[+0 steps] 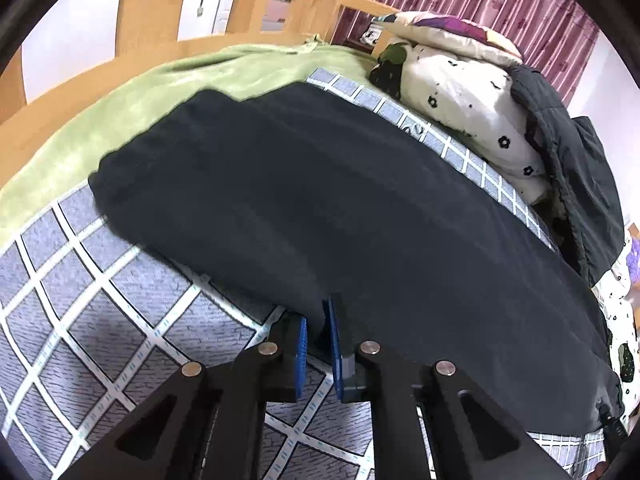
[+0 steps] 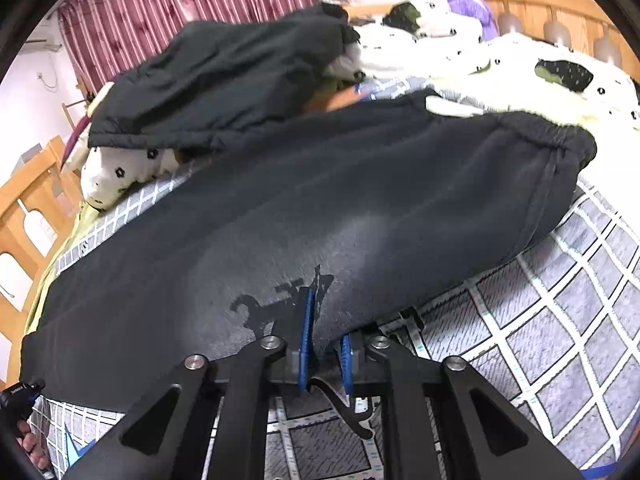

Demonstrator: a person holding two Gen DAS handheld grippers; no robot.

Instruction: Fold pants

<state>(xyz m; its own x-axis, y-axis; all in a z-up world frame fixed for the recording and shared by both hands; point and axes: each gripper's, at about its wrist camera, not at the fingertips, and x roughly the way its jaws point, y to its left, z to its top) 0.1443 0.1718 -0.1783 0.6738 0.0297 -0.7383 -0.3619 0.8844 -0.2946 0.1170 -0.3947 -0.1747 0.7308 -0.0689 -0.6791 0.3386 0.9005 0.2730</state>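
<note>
Dark navy pants (image 1: pixel 340 200) lie spread across the blue-grey checked bedsheet (image 1: pixel 80 312). In the left wrist view my left gripper (image 1: pixel 319 322) is shut on the near edge of the pants, with the fabric pinched between its blue pads. In the right wrist view the same pants (image 2: pixel 320 208) stretch from the elastic waistband (image 2: pixel 560 148) at the right to the far left. My right gripper (image 2: pixel 326 320) is shut on their near edge, beside a dark printed logo (image 2: pixel 272 304). A dark drawstring (image 2: pixel 344 408) hangs below the right gripper.
A dark padded jacket (image 2: pixel 224 80) lies over a white flower-print quilt (image 1: pixel 472 104) behind the pants. A green blanket (image 1: pixel 120 112) covers the far left of the bed, bounded by a wooden bed frame (image 1: pixel 152 8). A person's hand (image 2: pixel 30 444) shows at the lower left.
</note>
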